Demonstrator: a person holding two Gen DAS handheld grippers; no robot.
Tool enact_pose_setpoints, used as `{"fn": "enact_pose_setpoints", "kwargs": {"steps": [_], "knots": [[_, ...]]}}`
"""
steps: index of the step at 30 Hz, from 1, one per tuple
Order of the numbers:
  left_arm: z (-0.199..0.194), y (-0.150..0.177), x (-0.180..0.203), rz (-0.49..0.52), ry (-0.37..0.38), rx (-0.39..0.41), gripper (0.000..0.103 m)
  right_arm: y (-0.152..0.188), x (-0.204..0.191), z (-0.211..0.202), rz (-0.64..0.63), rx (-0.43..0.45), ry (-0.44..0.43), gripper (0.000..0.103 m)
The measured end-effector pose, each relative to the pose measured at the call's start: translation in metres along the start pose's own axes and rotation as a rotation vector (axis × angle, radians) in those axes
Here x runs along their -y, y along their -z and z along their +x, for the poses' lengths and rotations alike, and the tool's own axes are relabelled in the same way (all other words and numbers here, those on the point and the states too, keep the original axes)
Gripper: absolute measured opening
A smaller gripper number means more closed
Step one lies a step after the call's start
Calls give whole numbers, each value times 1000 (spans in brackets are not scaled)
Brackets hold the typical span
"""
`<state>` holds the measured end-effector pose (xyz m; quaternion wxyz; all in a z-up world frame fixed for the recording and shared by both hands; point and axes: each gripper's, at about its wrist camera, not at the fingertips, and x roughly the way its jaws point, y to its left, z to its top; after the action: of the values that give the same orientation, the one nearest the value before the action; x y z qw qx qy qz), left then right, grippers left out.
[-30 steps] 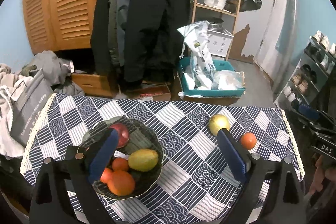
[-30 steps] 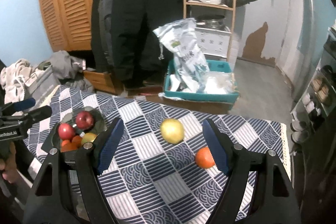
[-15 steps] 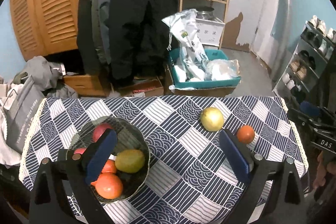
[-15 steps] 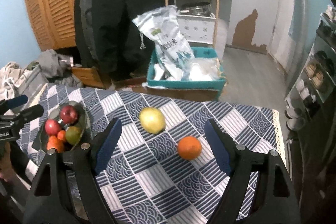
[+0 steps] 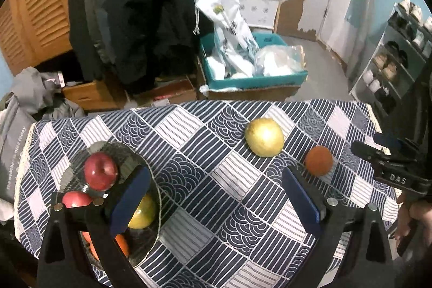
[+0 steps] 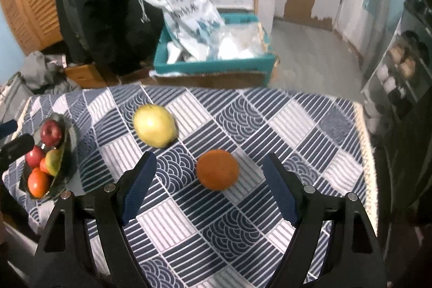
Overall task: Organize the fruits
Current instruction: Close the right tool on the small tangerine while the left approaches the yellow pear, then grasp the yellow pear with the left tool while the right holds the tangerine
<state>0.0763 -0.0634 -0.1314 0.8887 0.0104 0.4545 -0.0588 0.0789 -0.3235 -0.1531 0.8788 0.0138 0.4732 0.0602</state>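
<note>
An orange [image 6: 217, 172] lies on the blue patterned tablecloth [image 6: 270, 131], a little ahead of my right gripper [image 6: 209, 174], whose jaws stand open with nothing between them. A yellow pear [image 6: 154, 124] rests to its far left. In the left wrist view the pear [image 5: 264, 136] and orange [image 5: 318, 160] lie at the right, beyond my open left gripper [image 5: 216, 188]. A dark glass bowl [image 5: 151, 174] holds red apples [image 5: 100, 170], a green-yellow fruit [image 5: 143, 212] and oranges, partly hidden by the left finger [image 5: 129, 203]. The same bowl [image 6: 68, 136] sits at the table's left end.
A teal crate [image 5: 251, 80] with white bags stands on the floor beyond the table. Dark coats [image 5: 140, 4] hang behind, next to a louvred wooden cabinet [image 5: 35, 18]. A shoe rack [image 5: 397, 50] lines the right wall. The other gripper's black body [image 5: 391, 169] shows at right.
Both grippers have sunk toward the table and moved forward. The orange now lies nearer the right gripper's jaws, which stand a little wider than a second ago. The bowl has slid under the left finger.
</note>
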Motion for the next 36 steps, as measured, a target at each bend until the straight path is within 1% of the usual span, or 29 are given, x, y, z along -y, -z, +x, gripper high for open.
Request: {"fn": "enact_pose_setpoints", "kwargs": {"steps": [5, 9, 10, 18, 23, 25, 30, 34, 36], "knots": [[24, 0, 3, 5, 0, -36, 99, 2, 8, 34, 23, -57, -8, 82], [44, 2, 5, 3, 3, -64, 99, 4, 13, 57, 29, -104, 2, 81], [48, 3, 5, 2, 6, -70, 99, 5, 14, 62, 33, -103, -7, 82], [84, 14, 10, 4, 12, -136, 99, 17, 20, 107, 59, -193, -19, 81], [95, 15, 14, 26, 9, -149, 99, 23, 23, 123, 64, -221, -26, 81], [99, 14, 16, 27, 10, -154, 99, 25, 25, 128, 69, -227, -36, 79], [111, 6, 27, 23, 44, -173, 99, 27, 26, 135, 91, -243, -81, 67], [120, -2, 39, 26, 70, -179, 99, 25, 24, 134, 74, -236, -70, 66], [124, -6, 46, 25, 84, -179, 99, 25, 25, 132, 60, -221, -39, 66]]}}
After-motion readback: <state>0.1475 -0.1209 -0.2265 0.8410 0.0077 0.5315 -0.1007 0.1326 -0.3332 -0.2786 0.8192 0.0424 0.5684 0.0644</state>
